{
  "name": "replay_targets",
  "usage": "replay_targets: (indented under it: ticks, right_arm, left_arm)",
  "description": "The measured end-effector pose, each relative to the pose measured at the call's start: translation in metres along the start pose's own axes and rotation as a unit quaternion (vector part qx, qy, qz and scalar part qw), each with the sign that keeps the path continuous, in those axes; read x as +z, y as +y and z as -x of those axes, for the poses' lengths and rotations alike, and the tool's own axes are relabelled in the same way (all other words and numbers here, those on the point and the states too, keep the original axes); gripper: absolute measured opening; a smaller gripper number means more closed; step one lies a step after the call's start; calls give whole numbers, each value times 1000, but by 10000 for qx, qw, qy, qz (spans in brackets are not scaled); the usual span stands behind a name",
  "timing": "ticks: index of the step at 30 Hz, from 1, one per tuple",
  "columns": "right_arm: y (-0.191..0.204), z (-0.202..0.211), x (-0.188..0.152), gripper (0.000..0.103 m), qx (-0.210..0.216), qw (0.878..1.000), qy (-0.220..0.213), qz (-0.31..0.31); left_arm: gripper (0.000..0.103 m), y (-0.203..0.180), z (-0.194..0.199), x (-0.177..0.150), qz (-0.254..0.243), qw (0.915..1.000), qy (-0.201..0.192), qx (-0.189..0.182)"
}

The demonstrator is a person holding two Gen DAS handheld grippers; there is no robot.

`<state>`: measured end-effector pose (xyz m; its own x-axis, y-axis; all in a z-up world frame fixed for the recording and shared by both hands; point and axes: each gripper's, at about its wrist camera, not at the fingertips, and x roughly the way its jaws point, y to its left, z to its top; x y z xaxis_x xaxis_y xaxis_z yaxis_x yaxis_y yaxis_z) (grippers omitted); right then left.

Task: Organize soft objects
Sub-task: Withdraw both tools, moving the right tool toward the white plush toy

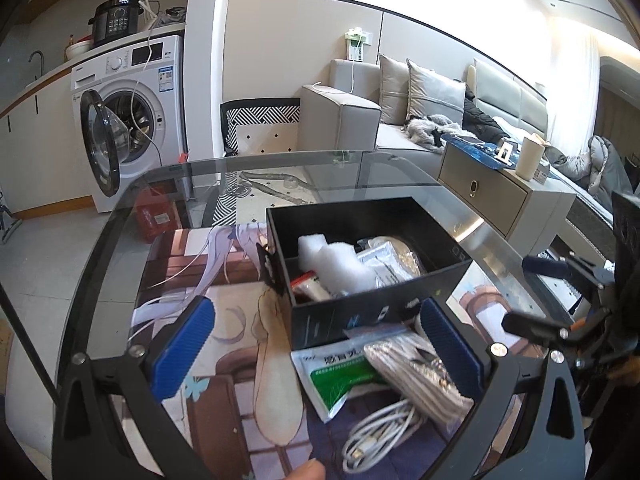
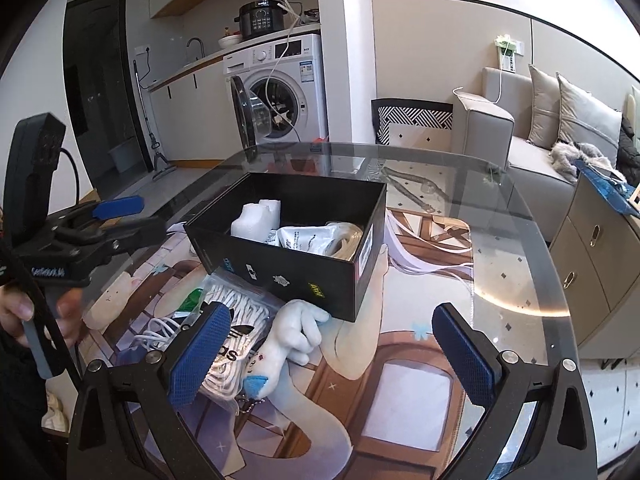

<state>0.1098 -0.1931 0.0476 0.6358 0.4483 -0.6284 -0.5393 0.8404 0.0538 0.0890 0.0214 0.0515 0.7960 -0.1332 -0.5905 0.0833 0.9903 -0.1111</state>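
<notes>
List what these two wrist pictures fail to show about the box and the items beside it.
- Black box floor: both views, covered by white foam and bags.
- Green-and-white sachet print: left view, blurred, partly under the cord bag.
- Plush toy: right view, partly under the box; left view, hidden.

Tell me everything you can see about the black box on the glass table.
The black box is an open, lidless rectangular carton, apparently cardboard, with small logos and stickers on its outer walls and a white label on one end. It stands upright on the printed mat on the glass table. Inside lie white foam pieces, silvery plastic packets and something red. A white plush toy and a bagged white cord lie against its near wall. No hand-held gripper touches it.
</notes>
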Motion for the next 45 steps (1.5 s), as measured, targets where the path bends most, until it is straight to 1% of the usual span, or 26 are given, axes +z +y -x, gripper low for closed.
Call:
replay_targets:
  ticks: [5,10,18,25,30,36,41,45]
  right_arm:
    - [3,0,2,102,35,10000,-7,-9]
    - [5,-2,1,102,74,10000,39,46]
    - [5,-11,-3,102,130,9997,222,-16]
    - [10,-14,-3,102,187,9995,238,50]
    - [7,-23,-7,102,83,9992,381,-17]
    - [-7,-37,-12,102,-136,9977,591,-317]
    - [-14,-49,-17,102,-158,9960,719,-496]
    - [-12,-59,-19,102,-143,9951,821,-540]
  left_arm:
    - [103,5,9,-5,174,9998,-6,-19]
    - [103,5,14,-11,112,9999,19,22]
    - [103,6,12,-24,173,9997,130,58]
    - [103,-1,9,-28,109,9998,177,2]
    - [103,-4,5,-33,87,9996,275,-10]
    - [103,-6,0,-40,-13,9993,371,72]
    - [103,-3,-4,-41,15,9992,396,95]
    - [103,-2,-6,-43,43,9991,420,60]
